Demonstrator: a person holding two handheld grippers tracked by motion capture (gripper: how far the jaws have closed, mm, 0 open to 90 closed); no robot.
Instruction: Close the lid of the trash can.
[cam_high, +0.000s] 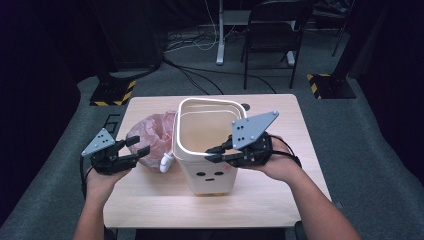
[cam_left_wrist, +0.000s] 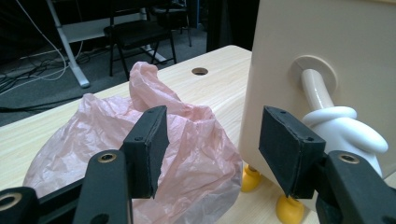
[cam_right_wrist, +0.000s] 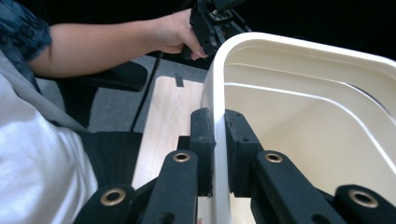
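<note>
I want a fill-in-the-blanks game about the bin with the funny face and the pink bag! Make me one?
1. The right gripper is shut on the bin's ____.
2. The crumpled plastic bag beside the bin is ____ in colour.
3. The left gripper has its jaws ____, holding nothing.
4. The bin stands on little feet that are ____.

Missing words: rim; pink; open; yellow

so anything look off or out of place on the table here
Mainly the pink plastic bag: it lies crumpled on the table left of the cream bin rather than lining it. The bin stands upright, its rim clamped by the right gripper. No spills or damage visible.
</note>
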